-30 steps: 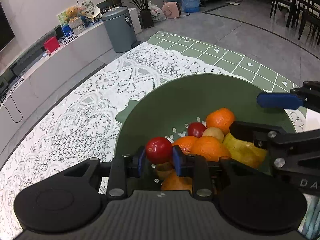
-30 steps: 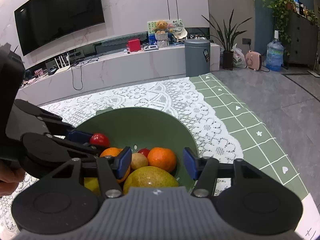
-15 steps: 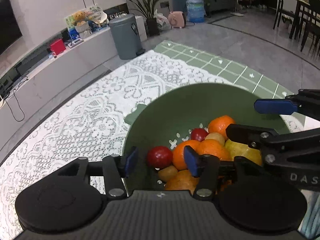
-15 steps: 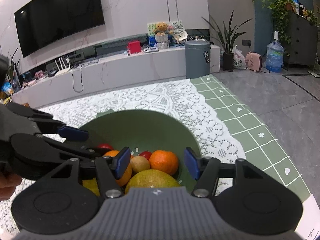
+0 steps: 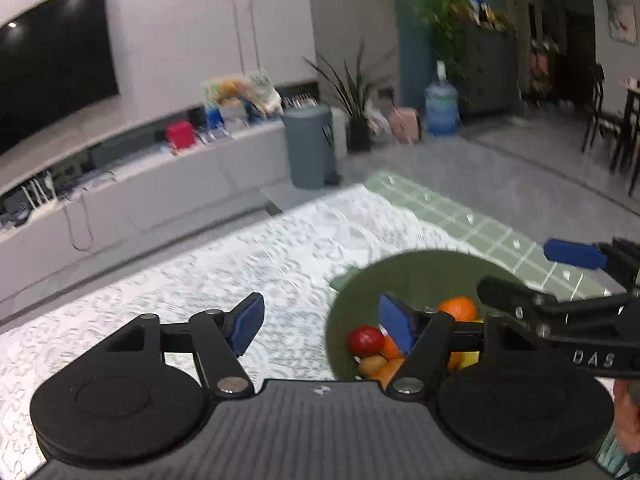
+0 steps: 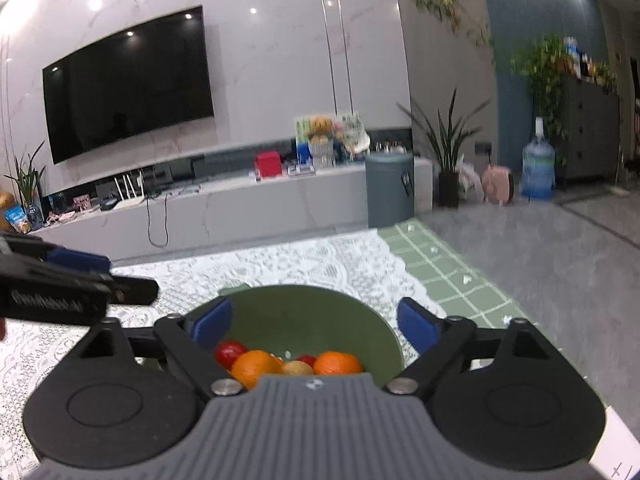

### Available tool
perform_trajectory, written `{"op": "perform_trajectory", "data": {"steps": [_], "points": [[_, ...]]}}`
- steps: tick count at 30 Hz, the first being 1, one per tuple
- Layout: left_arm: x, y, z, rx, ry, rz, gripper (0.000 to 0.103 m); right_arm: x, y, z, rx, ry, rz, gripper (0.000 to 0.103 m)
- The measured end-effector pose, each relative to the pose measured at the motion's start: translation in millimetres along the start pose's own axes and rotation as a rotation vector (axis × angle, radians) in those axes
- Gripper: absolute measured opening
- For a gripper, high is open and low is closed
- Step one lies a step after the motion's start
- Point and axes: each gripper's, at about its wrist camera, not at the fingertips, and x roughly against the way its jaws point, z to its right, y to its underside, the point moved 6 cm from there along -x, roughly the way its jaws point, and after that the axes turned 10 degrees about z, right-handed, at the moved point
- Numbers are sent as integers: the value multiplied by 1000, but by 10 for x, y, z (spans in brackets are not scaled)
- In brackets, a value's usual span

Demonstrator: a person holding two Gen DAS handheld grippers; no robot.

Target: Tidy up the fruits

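My left gripper [image 5: 320,326] is hovering beside the green bowl [image 5: 420,276], jaws just opened wide, gripping nothing. The red fruit [image 5: 366,340] is lying inside among oranges [image 6: 256,366]. My right gripper [image 6: 310,322] is spreading empty above the bowl. Both are tilting downward; piled fruit could roll out if nudged.

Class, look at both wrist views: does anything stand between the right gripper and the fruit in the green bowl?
Nothing visible does. The right gripper hangs open over the green bowl, with the oranges and red fruit uncovered below; the left gripper sits off beside it.
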Motion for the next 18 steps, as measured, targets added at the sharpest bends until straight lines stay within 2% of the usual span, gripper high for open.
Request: {"op": "perform_trajectory", "data": {"steps": [5, 11, 13, 18], "points": [[343, -34, -132, 9, -53, 70, 87, 260, -65, -94, 14, 29, 68, 99], [743, 5, -331, 66, -138, 137, 91, 602, -168, -238, 12, 104, 98, 99], [858, 40, -358, 65, -161, 150, 93, 721, -204, -286, -11, 104, 109, 99], [1096, 149, -392, 13, -262, 173, 93, 927, -212, -462, 21, 144, 61, 99]]}}
